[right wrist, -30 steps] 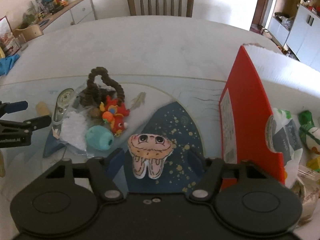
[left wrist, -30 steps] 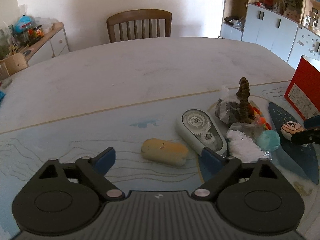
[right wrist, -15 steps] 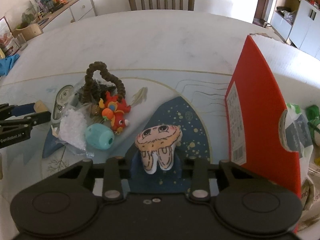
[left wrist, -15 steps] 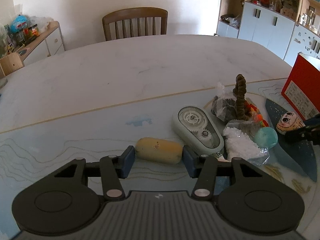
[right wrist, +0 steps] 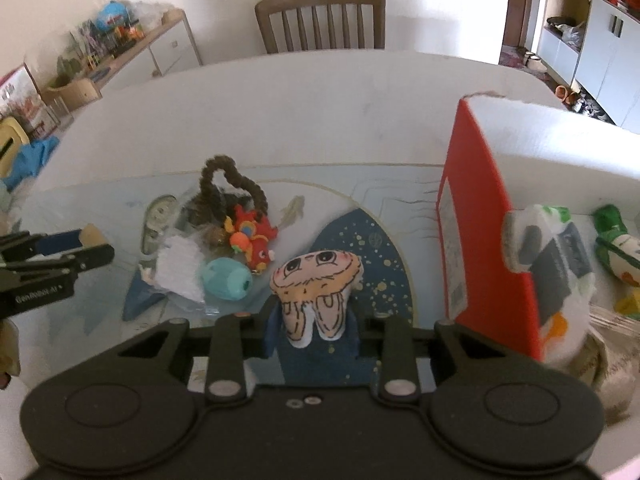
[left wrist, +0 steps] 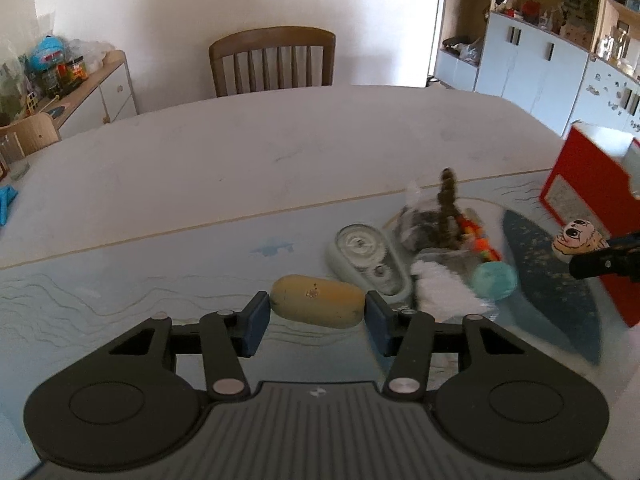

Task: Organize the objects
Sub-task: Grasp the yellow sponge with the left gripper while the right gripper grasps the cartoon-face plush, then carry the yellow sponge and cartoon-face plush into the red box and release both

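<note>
Both claws gripping, each with one item off the mat.

The left claw (left wrist: 316, 322) clamps a tan roll (left wrist: 318, 306) endwise; the right claw (right wrist: 316, 330) pinches a tooth-shaped plush (right wrist: 316, 290) by its roots. Lift straight and clear the pile (right wrist: 224, 248) before swinging toward the red box (right wrist: 486, 236), which probably receives both.

Blurred white "GenRobot.AI" lettering on the left tongs (right wrist: 60, 254).
</note>
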Available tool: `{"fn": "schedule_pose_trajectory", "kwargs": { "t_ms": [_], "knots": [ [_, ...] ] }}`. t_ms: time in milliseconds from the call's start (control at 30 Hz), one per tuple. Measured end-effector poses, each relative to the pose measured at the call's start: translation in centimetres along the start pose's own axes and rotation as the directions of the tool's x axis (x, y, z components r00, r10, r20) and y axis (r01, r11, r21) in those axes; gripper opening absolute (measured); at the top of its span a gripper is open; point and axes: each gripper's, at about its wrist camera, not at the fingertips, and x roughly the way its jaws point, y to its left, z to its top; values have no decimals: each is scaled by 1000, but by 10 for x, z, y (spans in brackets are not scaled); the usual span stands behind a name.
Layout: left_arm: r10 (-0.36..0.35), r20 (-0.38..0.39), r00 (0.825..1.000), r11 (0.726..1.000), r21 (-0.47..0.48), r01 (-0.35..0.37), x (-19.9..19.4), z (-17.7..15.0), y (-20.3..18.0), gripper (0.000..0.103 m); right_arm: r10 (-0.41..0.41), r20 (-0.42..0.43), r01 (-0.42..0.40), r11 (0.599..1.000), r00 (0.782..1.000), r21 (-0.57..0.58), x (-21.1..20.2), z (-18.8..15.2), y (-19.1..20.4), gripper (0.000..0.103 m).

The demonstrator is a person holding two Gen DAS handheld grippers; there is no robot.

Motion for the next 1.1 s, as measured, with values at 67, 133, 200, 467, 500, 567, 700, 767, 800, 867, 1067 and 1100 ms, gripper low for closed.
{"fn": "schedule_pose_trajectory", "kwargs": {
  "t_ms": [67, 133, 200, 467, 500, 567, 700, 767, 800, 867, 1067, 1100],
  "knots": [
    [-6, 9, 1000, 1000, 6, 6, -10, 0, -6, 51, 8, 16, -8, 1000, 1000, 3, -12, -1, 1, 31],
    [-14, 16, 1000, 1000, 12, 13, -19, 3, -13, 51, 17, 32, -17, 1000, 999, 13, -24, -2, 0, 31],
    [-28, 29, 999, 1000, 13, 28, -30, 3, -21, 51, 19, 43, -20, 1000, 999, 17, -35, -4, 0, 31],
    [-108, 50, 993, 993, 52, 106, -70, 8, -59, 51, 31, 106, -33, 999, 994, 18, -75, -13, -2, 31],
    [-116, 54, 992, 992, 61, 113, -75, 9, -65, 51, 30, 114, -32, 999, 993, 16, -80, -14, -2, 31],
    [-134, 69, 989, 989, 76, 129, -84, 11, -78, 51, 27, 124, -29, 999, 992, 14, -88, -16, -4, 31],
    [-170, 90, 981, 981, 107, 161, -98, 16, -102, 51, 20, 149, -22, 1000, 989, 11, -104, -21, -11, 31],
    [-188, 98, 977, 977, 124, 175, -103, 20, -114, 51, 16, 165, -18, 1000, 986, 14, -112, -23, -17, 31],
    [-196, 103, 975, 974, 133, 181, -105, 21, -121, 51, 16, 174, -20, 1000, 985, 18, -116, -24, -21, 31],
    [-211, 108, 972, 969, 154, 194, -108, 25, -133, 51, 11, 190, -16, 999, 982, 28, -123, -26, -30, 31],
    [-237, 112, 965, 957, 198, 212, -109, 31, -172, 51, -17, 219, 0, 997, 975, 77, -138, -34, -66, 31],
    [-240, 109, 964, 955, 203, 215, -109, 32, -177, 51, -19, 221, 0, 996, 975, 85, -140, -35, -72, 31]
  ]
}}
